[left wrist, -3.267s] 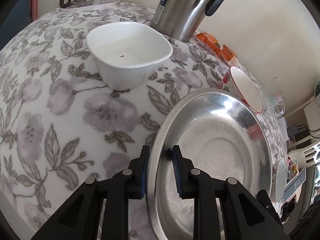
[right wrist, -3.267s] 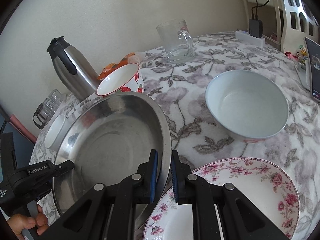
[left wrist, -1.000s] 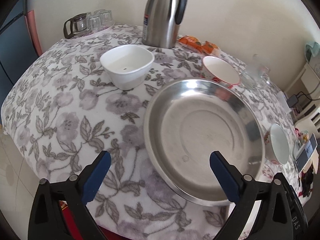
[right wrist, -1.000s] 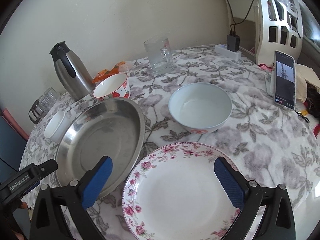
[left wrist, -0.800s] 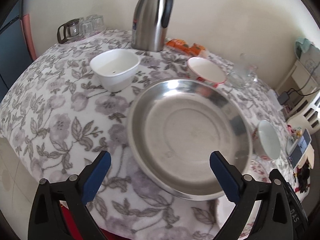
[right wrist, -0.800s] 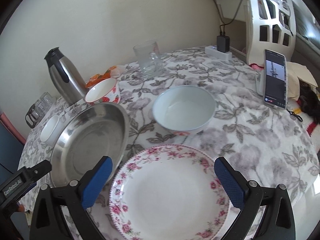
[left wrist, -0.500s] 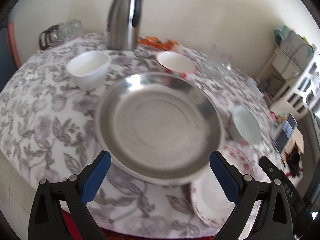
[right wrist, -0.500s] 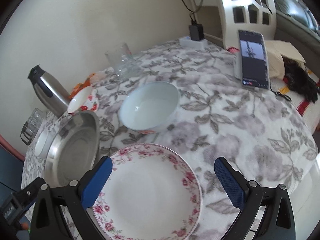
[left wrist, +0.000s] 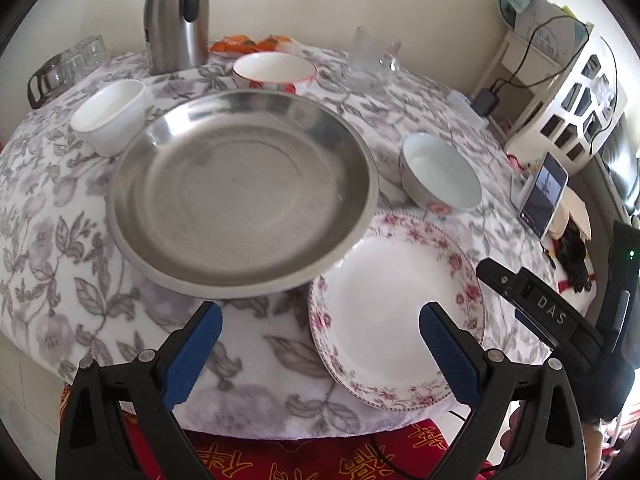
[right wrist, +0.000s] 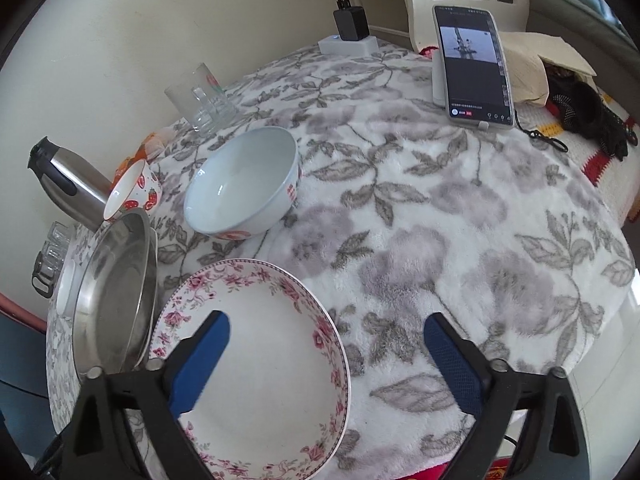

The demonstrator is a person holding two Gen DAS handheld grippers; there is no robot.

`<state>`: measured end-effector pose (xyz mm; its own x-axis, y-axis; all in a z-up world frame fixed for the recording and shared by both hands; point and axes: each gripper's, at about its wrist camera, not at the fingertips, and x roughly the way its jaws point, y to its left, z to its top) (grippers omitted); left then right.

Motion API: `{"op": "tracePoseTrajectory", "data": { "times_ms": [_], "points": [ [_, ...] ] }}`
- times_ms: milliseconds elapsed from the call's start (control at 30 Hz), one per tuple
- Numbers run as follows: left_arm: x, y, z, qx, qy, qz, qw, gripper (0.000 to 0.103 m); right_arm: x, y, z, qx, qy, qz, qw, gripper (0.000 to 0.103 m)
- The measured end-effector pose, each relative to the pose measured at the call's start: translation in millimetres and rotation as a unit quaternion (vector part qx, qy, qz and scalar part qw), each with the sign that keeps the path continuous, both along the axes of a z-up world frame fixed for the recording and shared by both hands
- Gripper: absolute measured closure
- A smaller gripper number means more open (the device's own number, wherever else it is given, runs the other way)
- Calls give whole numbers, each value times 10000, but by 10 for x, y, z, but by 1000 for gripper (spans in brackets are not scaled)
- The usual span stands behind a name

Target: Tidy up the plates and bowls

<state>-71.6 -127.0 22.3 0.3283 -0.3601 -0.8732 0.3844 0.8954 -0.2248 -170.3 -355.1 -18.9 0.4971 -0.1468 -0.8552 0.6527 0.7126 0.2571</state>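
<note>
A large steel plate lies mid-table, its right edge over the rim of a rose-patterned plate. Behind stand a small white bowl, a strawberry bowl and a pale blue bowl. My left gripper is open and empty, held back over the near table edge. My right gripper is open and empty, above the rose plate. The steel plate, blue bowl and strawberry bowl show to its left.
A steel thermos, a glass mug and a tray of glasses stand at the back by the wall. A phone on a stand and a charger block sit at the right. A floral cloth covers the table.
Both grippers let go of the steel plate, opened wide and drew back from the table. Both views have swung to the right, bringing the rose plate and phone closer into view.
</note>
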Motion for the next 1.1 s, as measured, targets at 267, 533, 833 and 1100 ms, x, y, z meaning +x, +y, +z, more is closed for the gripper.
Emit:
{"op": "tracePoseTrajectory", "data": {
  "times_ms": [267,533,833,1100],
  "points": [
    [23,-56,-242,-82,581,-35,9983,26,0,-43,-148,366,1,39,9993,53],
    [73,-109,-412,-175,867,-29,9961,53,-9,-90,-224,560,-21,-25,9984,72],
    [149,-102,-561,-158,987,57,9950,78,5,-110,-314,648,-47,17,9979,87],
    [200,-115,-663,-201,1083,59,9939,83,15,-131,-344,685,-133,35,9976,86]
  ]
}}
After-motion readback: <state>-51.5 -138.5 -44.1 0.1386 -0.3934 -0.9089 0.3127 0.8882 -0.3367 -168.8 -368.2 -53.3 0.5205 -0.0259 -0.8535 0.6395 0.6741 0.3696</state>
